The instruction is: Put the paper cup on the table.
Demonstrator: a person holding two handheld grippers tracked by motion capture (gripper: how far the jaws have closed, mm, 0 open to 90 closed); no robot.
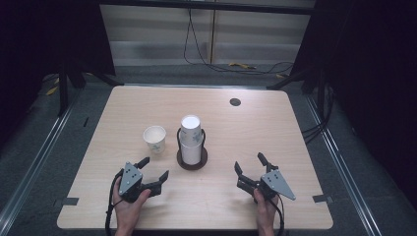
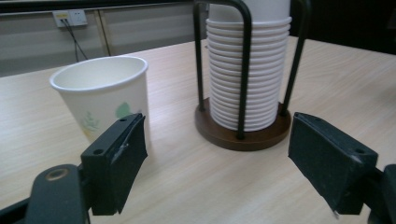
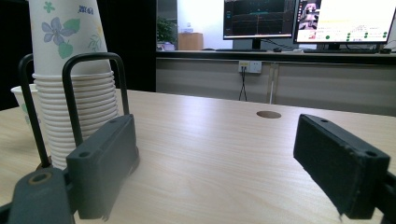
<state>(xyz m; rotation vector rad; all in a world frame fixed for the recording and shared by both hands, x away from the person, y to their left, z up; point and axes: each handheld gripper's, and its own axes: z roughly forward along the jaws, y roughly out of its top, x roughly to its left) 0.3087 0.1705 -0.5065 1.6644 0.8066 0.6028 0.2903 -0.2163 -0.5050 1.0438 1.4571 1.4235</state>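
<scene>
A single white paper cup (image 1: 155,137) with a green leaf print stands upright on the wooden table (image 1: 275,132). Just right of it, a tall stack of paper cups (image 1: 191,140) sits upside down in a black wire holder with a round dark wooden base (image 1: 192,163). My left gripper (image 1: 154,168) is open, low over the table in front of the single cup and the holder. In the left gripper view the cup (image 2: 100,93) rises behind the left jaw and the stack (image 2: 247,70) stands between the jaws, farther off. My right gripper (image 1: 249,162) is open and empty, to the right of the holder.
A round dark cable hole (image 1: 235,102) marks the table's far right part. Black cables (image 1: 216,64) lie on the floor beyond the far edge. In the right gripper view, lit monitors (image 3: 308,18) stand on a bench behind the table.
</scene>
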